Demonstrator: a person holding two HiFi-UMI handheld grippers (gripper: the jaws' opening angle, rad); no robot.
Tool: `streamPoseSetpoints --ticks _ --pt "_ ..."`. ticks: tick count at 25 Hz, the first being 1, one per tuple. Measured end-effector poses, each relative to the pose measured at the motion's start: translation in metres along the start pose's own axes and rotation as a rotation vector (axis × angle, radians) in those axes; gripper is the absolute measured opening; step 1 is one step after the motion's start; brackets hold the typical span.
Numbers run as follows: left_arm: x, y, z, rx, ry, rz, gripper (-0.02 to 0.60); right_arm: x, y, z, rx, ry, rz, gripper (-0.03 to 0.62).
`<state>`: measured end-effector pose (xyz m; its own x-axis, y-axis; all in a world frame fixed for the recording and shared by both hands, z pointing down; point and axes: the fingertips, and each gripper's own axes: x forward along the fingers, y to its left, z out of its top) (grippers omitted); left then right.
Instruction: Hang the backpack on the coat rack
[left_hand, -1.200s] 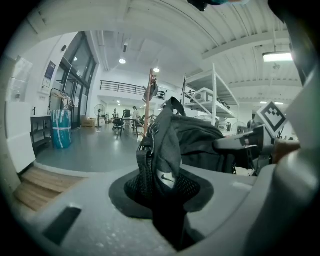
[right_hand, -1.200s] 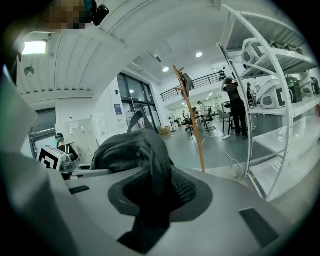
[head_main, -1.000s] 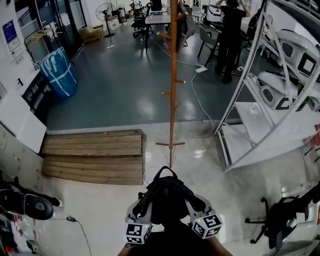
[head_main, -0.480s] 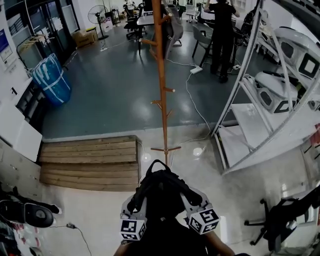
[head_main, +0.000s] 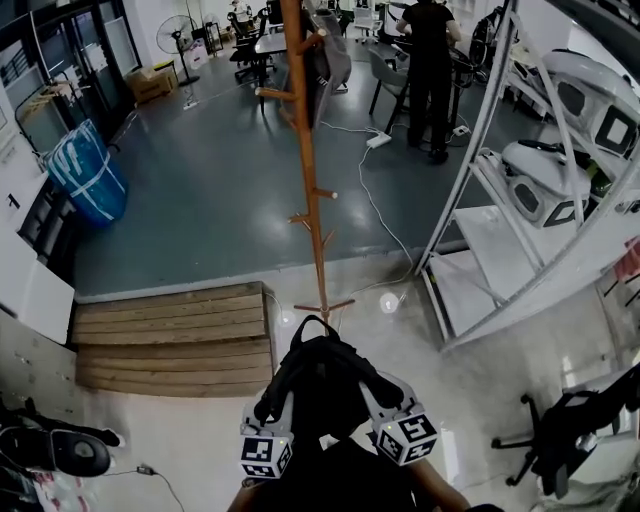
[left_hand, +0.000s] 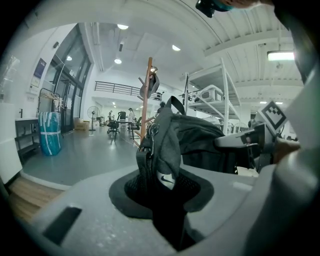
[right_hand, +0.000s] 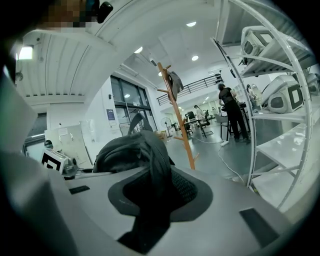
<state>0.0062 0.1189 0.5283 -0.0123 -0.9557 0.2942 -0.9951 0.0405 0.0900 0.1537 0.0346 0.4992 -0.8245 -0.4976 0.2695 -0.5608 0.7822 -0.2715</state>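
Observation:
A black backpack (head_main: 325, 385) hangs between my two grippers at the bottom middle of the head view, its top loop (head_main: 312, 325) pointing toward the rack. My left gripper (head_main: 276, 408) is shut on the left shoulder strap (left_hand: 159, 150). My right gripper (head_main: 376, 392) is shut on the right strap (right_hand: 152, 165). The wooden coat rack (head_main: 305, 170) stands straight ahead on the floor, its feet just beyond the bag. It also rises behind the bag in the left gripper view (left_hand: 146, 100) and the right gripper view (right_hand: 180, 120). A dark garment (left_hand: 150, 85) hangs near its top.
A low wooden platform (head_main: 175, 335) lies left of the rack's base. White metal shelving (head_main: 520, 230) stands on the right. A black chair base (head_main: 545, 440) sits at the lower right. A white cable (head_main: 375, 200) runs over the floor. A blue bag (head_main: 85, 185) and a standing person (head_main: 430, 70) are farther off.
Both grippers have carried the backpack forward toward the coat rack. The rack's base now lies closer to the bag, and the pole has shifted left in the head view.

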Motion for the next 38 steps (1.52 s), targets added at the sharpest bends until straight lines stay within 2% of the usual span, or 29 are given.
streamPoseSetpoints --ticks 24,38 --pt "0.132 0.136 0.038 0.036 0.021 -0.187 0.104 0.158 -0.01 0.038 0.047 -0.022 -0.172 0.095" --pt "0.197 0.194 0.031 0.059 0.071 -0.271 0.104 0.234 -0.023 0.029 0.097 -0.007 -0.24 0.095"
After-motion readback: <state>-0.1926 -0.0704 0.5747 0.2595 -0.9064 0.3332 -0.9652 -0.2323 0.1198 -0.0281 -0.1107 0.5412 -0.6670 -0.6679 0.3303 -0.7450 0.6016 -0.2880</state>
